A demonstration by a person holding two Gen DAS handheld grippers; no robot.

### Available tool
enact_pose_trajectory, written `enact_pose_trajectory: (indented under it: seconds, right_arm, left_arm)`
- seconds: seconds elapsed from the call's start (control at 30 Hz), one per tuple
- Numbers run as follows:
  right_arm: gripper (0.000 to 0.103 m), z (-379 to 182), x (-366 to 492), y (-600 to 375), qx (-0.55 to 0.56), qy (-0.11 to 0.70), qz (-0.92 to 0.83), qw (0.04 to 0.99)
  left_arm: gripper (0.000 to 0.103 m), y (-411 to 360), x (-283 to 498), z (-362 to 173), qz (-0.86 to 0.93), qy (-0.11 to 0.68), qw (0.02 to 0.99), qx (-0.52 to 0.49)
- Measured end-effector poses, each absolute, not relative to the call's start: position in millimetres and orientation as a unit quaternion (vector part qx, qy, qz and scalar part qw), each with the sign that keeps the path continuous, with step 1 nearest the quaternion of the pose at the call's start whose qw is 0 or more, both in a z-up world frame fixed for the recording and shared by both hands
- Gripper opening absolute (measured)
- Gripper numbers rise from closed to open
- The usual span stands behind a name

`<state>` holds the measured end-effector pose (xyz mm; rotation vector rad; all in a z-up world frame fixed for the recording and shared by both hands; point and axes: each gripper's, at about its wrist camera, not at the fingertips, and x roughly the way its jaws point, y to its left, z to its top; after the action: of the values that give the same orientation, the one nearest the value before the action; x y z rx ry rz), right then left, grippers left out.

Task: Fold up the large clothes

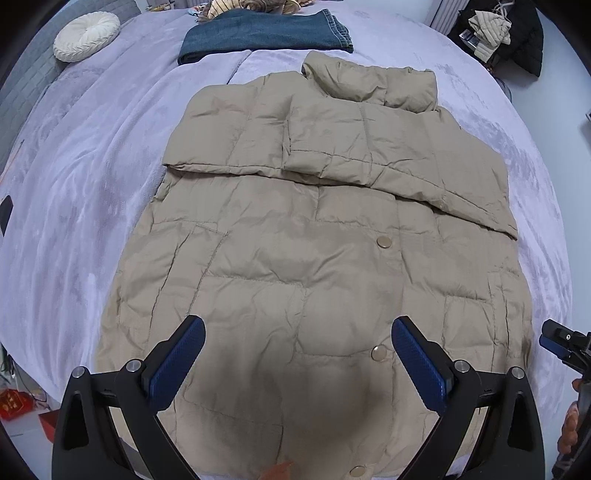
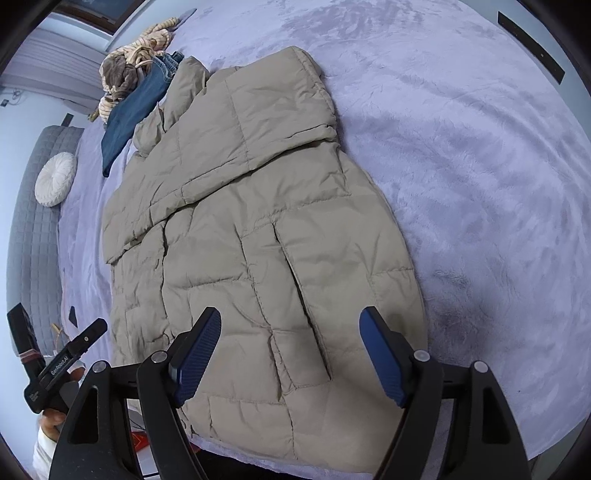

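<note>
The tan puffer coat (image 1: 314, 266) lies flat on the bed (image 1: 74, 206), front up, collar at the far end and hem toward me at the bed's near edge. Both sleeves are already folded in across the chest, the right one overlapping the left. I judge the sleeve stage complete and the lengthwise fold not yet begun.

My left claw (image 1: 298, 360) hangs above the hem near the snap buttons, released, jaws wide apart and holding nothing. My right claw (image 2: 291, 349) hangs above the hem's right portion beside the pocket slit, likewise released and empty.

Next move, as I judge it: bring each claw down onto a bottom corner of the hem, clench through the full padded thickness, then carry the hem up toward the collar. Risk noted: the filling is slippery and bulky, so a shallow grip may slide off.

Folded jeans (image 1: 266, 35) lie beyond the collar, apart from the coat; a round cushion (image 1: 86, 35) sits far left.
</note>
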<state>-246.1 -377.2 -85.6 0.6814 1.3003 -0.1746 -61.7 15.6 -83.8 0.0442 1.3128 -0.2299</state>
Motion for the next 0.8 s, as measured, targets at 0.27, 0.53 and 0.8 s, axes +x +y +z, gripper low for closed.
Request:
enact_pose_trajectory:
  seconds: [0.27,0.53,0.8]
  right_arm:
    - [0.09,-93,-270,-352,0.327,0.586,-0.1,0.735]
    - [0.09,-97,-310,-332,0.357,0.57,-0.137,0.727]
    - [0.091,-109,-356,-328,0.412,0.552,-0.171,0.705]
  left_arm:
    - [0.101,40,-82,-98,-0.121,0.621,0.774,0.022]
    - [0.101,78,-104,-113,-0.129,0.634,0.762,0.021]
    - [0.101,128,-122,-133,-0.121,0.66,0.741,-0.009]
